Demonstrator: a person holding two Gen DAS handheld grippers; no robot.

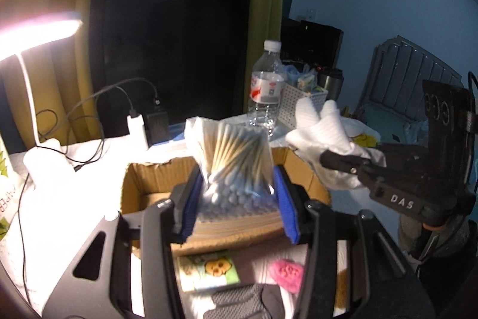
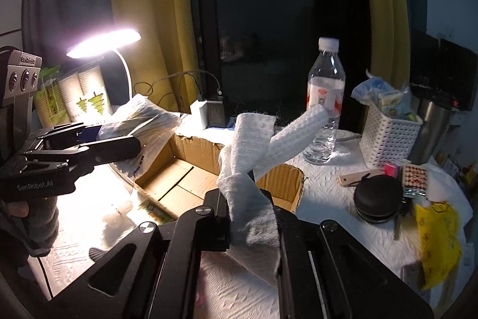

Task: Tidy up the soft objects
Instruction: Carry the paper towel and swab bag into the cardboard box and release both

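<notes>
While the left gripper (image 1: pixel 236 184) squeezes a clear bag of cotton swabs (image 1: pixel 231 151) between its blue pads (image 1: pixel 285 199), the bag sits in the middle of the left wrist picture, right above the open cardboard box (image 1: pixel 143 184). Low in that picture, close to the camera, lie a little picture card (image 1: pixel 209 271) and a pink soft thing (image 1: pixel 286 272). Off to the right of that same picture, the right gripper (image 1: pixel 325 159) is clamped tight on white socks (image 1: pixel 319 124), which poke up like two ears. From the right wrist picture, the socks (image 2: pixel 254 169) fill the middle, pinched low down between the black jaws, with the box (image 2: pixel 185 172) just behind them. At the middle left of that picture the left gripper (image 2: pixel 134 136) holds the swab bag (image 2: pixel 149 118) over the box's left edge. Farther back stand a water bottle (image 2: pixel 325 100), a white basket (image 2: pixel 385 136) with holes and a round black case (image 2: pixel 378 198) to the right. A bright lamp (image 2: pixel 104 42) glows in the upper left, with yellow curtains (image 2: pixel 149 5) and a dark window behind it all.
</notes>
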